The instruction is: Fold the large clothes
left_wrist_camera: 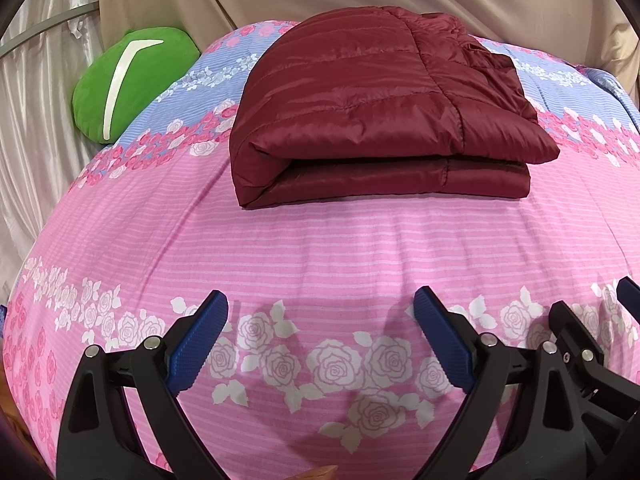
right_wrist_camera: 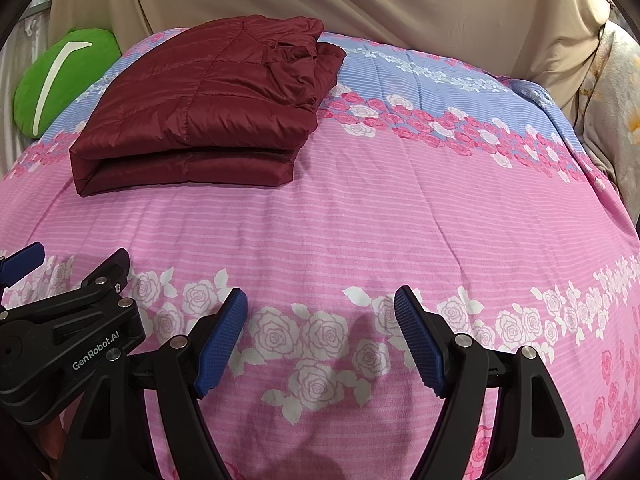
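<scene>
Maroon quilted jacket, folded into a thick rectangle, lying on the far half of a bed with a pink floral bedspread. Green cushion at the bed's far left corner. Left gripper and right gripper side by side over the near bedspread, fingers spread, holding nothing.

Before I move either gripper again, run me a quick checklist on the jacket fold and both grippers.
1. Maroon puffer jacket folded into a compact stack: ok.
2. Jacket fully on the pink floral bedspread, none hanging off: ok.
3. Left gripper open, nothing between its fingers: ok.
4. Right gripper open, nothing held: ok.
5. Both grippers short of the jacket, not touching it: ok.
6. Green cushion apart from the jacket: ok.
</scene>
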Motion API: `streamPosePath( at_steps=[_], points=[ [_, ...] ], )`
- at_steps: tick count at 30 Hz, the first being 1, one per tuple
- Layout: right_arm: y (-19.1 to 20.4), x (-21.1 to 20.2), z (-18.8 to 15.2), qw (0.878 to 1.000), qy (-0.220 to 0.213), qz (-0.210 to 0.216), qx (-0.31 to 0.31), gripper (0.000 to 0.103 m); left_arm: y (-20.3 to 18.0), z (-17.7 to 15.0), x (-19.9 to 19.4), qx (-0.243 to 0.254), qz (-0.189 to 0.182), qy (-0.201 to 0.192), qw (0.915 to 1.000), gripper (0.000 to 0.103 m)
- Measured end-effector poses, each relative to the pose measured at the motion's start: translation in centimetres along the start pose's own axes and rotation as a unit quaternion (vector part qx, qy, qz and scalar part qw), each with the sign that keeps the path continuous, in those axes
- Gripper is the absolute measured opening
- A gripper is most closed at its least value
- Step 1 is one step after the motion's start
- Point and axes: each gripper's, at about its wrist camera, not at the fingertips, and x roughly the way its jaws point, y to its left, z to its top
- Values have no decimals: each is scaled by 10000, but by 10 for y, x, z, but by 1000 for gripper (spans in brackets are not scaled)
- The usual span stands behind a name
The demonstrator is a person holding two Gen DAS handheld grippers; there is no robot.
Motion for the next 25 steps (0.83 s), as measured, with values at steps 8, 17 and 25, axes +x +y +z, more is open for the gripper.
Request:
streamPosePath(
  at_steps=[8, 17, 25],
  points=[
    [2, 0, 0, 10000, -4, 3, -4, 74, 0, 0, 0, 10, -7, -7, 10000, 91],
    [1, 1, 0, 10000, -1, 14, -24, 74, 1, -3, -4, 11, -16, -26, 10000, 88],
    [-1, 0, -1, 10000, -4, 11, -29, 74, 0, -2, -4, 38, -54, -14, 10000, 82]
  ],
)
